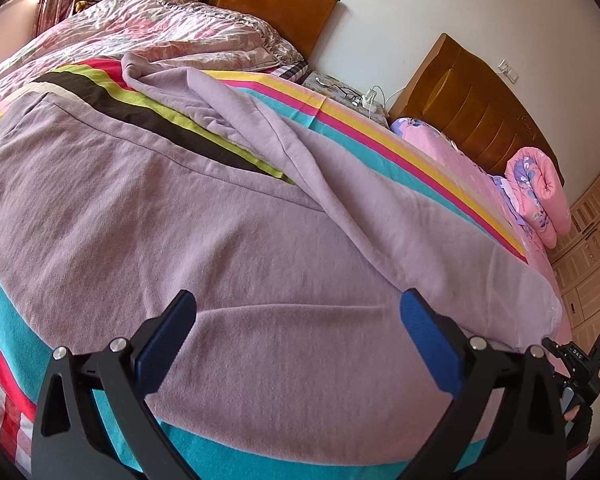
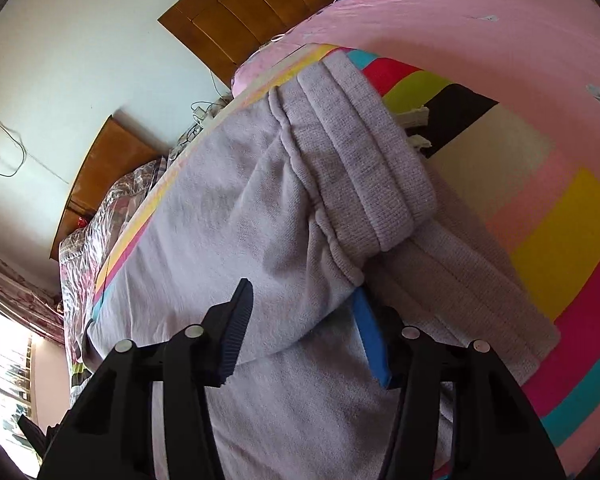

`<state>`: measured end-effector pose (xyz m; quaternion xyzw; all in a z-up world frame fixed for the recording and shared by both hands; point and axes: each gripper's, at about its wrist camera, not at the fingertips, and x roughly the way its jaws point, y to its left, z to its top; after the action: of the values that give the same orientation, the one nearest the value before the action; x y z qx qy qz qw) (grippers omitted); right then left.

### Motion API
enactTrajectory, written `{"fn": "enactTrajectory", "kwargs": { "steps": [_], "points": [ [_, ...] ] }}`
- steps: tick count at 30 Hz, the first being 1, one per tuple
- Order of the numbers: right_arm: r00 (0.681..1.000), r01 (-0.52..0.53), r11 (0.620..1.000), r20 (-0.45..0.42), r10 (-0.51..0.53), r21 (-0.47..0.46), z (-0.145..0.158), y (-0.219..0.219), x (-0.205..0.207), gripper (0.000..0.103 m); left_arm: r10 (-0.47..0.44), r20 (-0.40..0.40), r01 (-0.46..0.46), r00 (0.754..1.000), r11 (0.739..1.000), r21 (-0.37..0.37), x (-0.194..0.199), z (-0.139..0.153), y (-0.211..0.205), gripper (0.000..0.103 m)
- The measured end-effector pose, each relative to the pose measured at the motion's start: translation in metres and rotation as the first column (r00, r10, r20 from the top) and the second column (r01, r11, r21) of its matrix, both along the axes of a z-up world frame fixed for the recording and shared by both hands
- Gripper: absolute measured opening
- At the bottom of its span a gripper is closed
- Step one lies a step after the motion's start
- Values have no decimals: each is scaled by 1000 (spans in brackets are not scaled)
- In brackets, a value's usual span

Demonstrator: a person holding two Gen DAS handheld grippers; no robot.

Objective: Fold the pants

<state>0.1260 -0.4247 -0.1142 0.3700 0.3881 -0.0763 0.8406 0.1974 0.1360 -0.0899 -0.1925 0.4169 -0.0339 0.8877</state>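
The pants [image 1: 228, 216] are spread on the striped bed [image 1: 360, 120], one leg thrown loosely across, so the fold is judged barely begun. The left tool [image 1: 296, 336] is held open above them. The right tool [image 2: 300, 328] is parted around a fold near the waistband [image 2: 364, 152], not clamped.

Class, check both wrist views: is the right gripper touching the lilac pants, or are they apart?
Touching. In the right wrist view the right gripper has pants fabric bunched between its jaws, and the blue pad is partly buried under a fold near the ribbed cuff.
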Motion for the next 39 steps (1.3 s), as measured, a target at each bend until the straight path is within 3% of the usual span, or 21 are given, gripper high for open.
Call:
{"fn": "enactTrajectory", "kwargs": {
  "steps": [2,4,9,12,14,16,19,22,24,27,29,34,39],
  "points": [
    [999,2,997,52,-6,79,-6,-7,-6,19,-5,-15,5,1000,1000,-9,4,-2,-1,102],
    [998,7,998,68,-12,70,-8,-10,-7,15,-14,-27,14,1000,1000,-27,11,0,-1,102],
    [998,2,999,65,-5,49,-13,-7,-4,15,-37,-33,31,999,984,-175,56,7,2,102],
    [998,-2,998,64,-2,56,-14,-7,-4,15,-26,-42,20,999,988,-151,94,5,-1,99],
    [998,-1,998,66,-3,68,-17,-10,-8,15,-32,-72,23,997,992,-123,121,2,-4,79],
    [998,0,997,69,-5,75,-17,-11,-9,15,2,-129,-14,992,996,-90,143,-6,0,74],
    [998,1,997,68,-6,75,-17,-11,-9,15,40,-179,-58,983,993,-102,165,-20,11,52],
    [998,1,997,66,-6,73,-18,-11,-10,15,30,-179,-50,983,993,-109,172,-24,12,47],
    [998,2,997,64,-7,73,-18,-11,-10,15,28,-173,-40,985,997,-67,175,-21,6,47],
    [998,2,997,63,-7,72,-18,-11,-10,15,39,-193,-38,981,999,11,180,-23,-1,24],
    [998,0,997,64,-4,71,-17,-11,-10,15,31,-172,-29,985,999,16,179,-21,-1,9],
    [994,-57,998,90,58,-13,11,-6,0,12,-45,-68,47,997,999,27,177,4,-8,6],
    [972,-100,993,210,110,-57,80,-15,18,9,-124,45,124,991,992,-13,167,71,3,6]
  ]
}}
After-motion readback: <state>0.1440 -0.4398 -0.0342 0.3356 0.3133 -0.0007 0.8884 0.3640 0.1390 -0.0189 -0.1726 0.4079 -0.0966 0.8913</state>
